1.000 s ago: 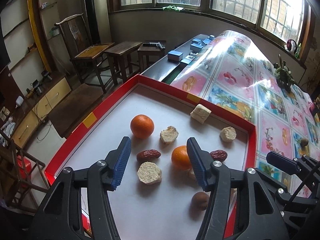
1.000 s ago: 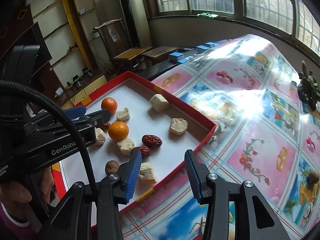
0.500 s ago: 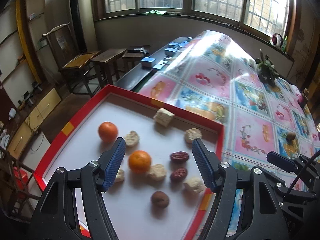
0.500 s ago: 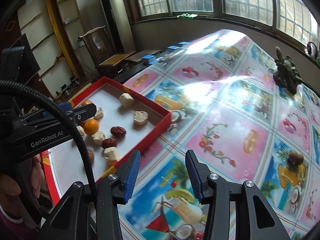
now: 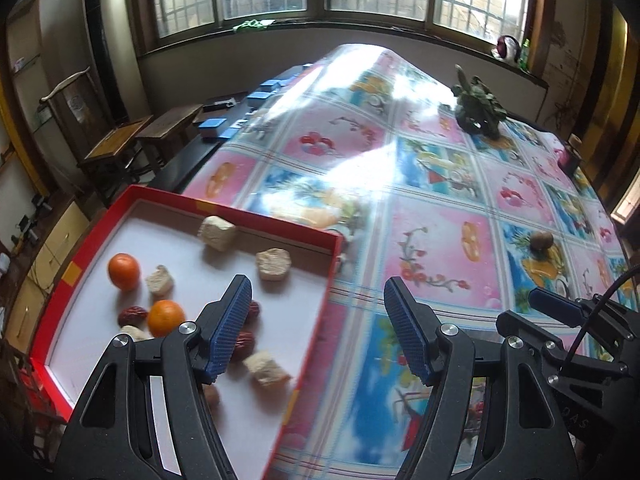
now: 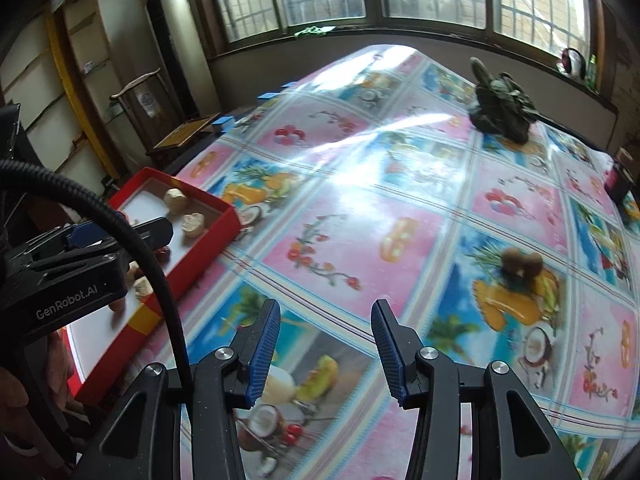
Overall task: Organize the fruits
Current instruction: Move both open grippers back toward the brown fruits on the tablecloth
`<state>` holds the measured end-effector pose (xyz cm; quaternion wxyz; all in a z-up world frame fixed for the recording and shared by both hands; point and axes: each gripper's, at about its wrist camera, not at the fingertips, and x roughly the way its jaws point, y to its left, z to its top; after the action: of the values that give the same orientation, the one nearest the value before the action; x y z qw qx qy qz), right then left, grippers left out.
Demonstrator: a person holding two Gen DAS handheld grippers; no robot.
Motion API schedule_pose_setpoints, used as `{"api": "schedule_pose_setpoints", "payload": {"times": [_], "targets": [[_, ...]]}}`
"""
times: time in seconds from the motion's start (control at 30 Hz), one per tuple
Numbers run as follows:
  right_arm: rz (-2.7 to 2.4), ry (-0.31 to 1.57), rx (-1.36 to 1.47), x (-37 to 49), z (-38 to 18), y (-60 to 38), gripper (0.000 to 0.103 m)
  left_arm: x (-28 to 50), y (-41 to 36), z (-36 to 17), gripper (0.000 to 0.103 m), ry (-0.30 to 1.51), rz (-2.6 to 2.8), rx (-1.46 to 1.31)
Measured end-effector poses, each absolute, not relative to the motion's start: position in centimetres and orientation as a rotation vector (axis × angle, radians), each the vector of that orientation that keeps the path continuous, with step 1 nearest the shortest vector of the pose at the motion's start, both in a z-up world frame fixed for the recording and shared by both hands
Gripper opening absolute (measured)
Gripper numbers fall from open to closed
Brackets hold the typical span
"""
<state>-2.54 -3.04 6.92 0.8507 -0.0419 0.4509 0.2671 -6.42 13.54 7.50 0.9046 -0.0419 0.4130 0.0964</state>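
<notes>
A red tray (image 5: 335, 256) with a white floor lies at the table's left end. It holds two oranges (image 5: 124, 271), red dates (image 5: 132, 316), several pale chunks (image 5: 273, 264) and a brown round fruit (image 5: 212, 395). My left gripper (image 5: 318, 326) hovers open over the tray's right rim, nothing between its fingers. My right gripper (image 6: 325, 350) hangs open and empty above the flowered tablecloth, right of the tray (image 6: 224, 210). Two brown round fruits (image 6: 520, 264) lie together on the cloth, ahead and to the right of it; the left wrist view shows them as one brown lump (image 5: 541, 239).
A dark green ornament (image 6: 502, 110) stands at the table's far right. A dark object (image 6: 618, 178) sits at the right edge. Blue boxes (image 5: 212, 124) lie on a dark bench beyond the tray, with wooden chairs (image 5: 116, 148) further left.
Both grippers have swung right, off the tray's middle and out over the tablecloth. The tray has slid to the left in both views. The left jaws stand a little wider.
</notes>
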Motion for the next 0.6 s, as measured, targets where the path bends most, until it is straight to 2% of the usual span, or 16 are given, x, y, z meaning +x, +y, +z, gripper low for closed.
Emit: {"api": "schedule_pose_setpoints", "payload": {"times": [0.6], "targets": [[0.313, 1.007, 0.002, 0.1, 4.6, -15.2, 0.046, -1.1, 4.6, 5.3, 0.069, 0.944, -0.004, -0.047]]}}
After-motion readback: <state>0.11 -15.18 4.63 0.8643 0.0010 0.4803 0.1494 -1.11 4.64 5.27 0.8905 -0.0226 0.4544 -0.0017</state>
